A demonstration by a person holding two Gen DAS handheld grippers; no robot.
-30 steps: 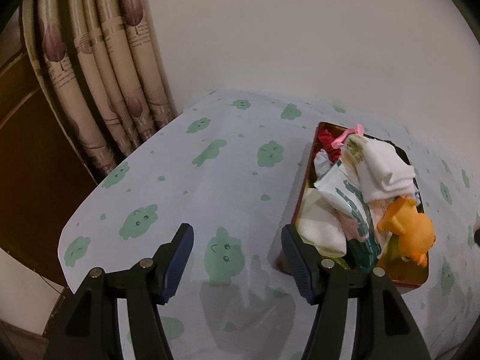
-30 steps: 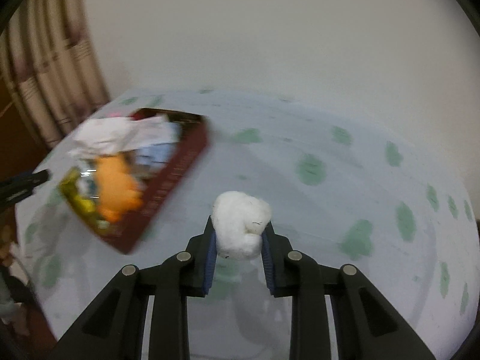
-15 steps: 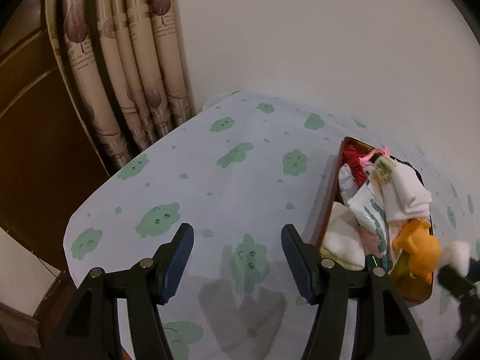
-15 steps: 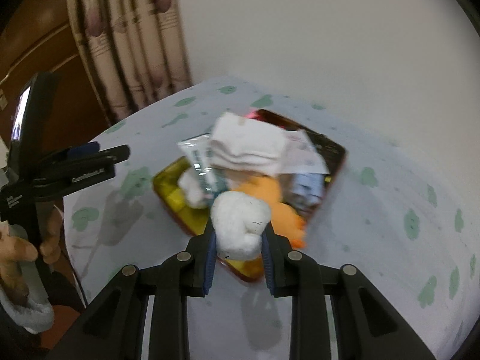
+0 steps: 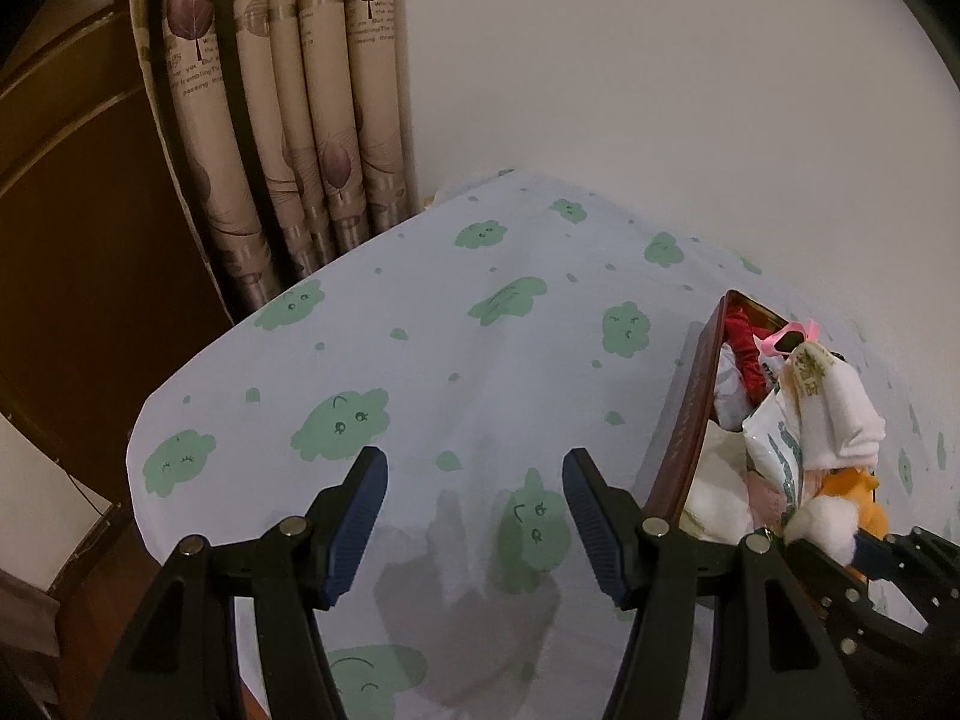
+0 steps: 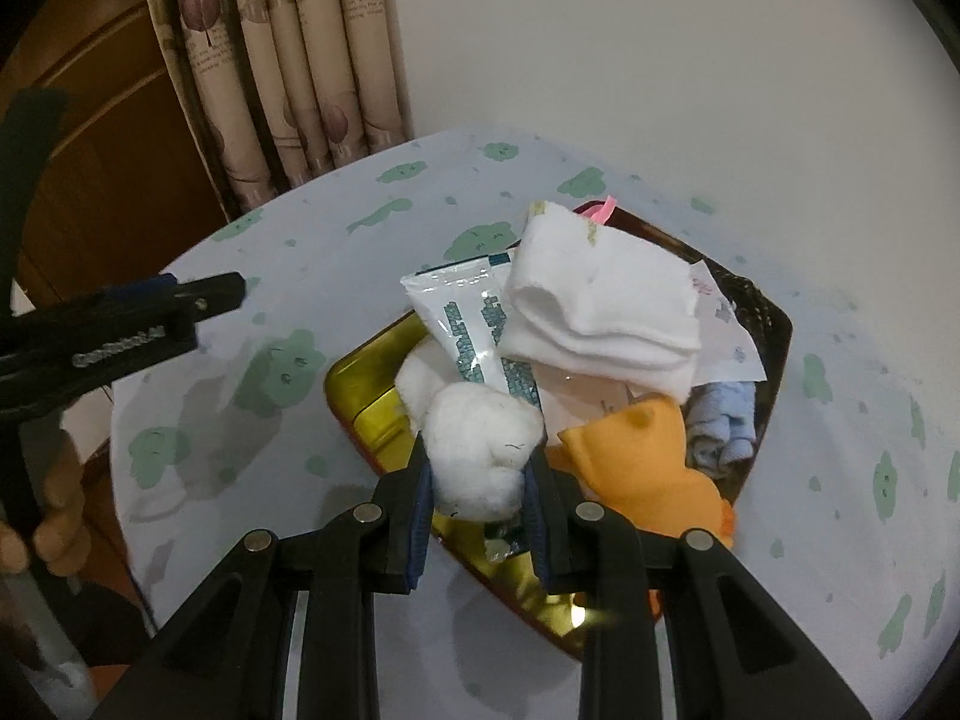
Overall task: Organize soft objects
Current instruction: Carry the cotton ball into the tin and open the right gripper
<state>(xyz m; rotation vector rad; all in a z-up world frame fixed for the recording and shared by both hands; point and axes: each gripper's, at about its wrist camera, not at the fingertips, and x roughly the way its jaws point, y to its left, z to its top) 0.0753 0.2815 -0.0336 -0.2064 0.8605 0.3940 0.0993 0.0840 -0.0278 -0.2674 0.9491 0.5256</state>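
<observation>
Now the right gripper [image 6: 477, 468] is clamped on a fluffy white cotton ball [image 6: 480, 450] directly over the near-left corner of the gold-lined red tin tray [image 6: 366, 414] — left gripper [image 5: 474, 516], fingers apart and empty, hangs left of the tray.

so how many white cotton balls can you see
2: one cotton ball is clamped in the right hand-held gripper over the tin; another lies inside, beside the sachet. More may be hidden underneath.

Fluffy cotton ball [image 6: 480, 450], glossy gold metal tin [image 6: 372, 414], matt printed cloth tablecloth [image 5: 480, 360], shiny plastic sachet [image 6: 468, 324].
</observation>
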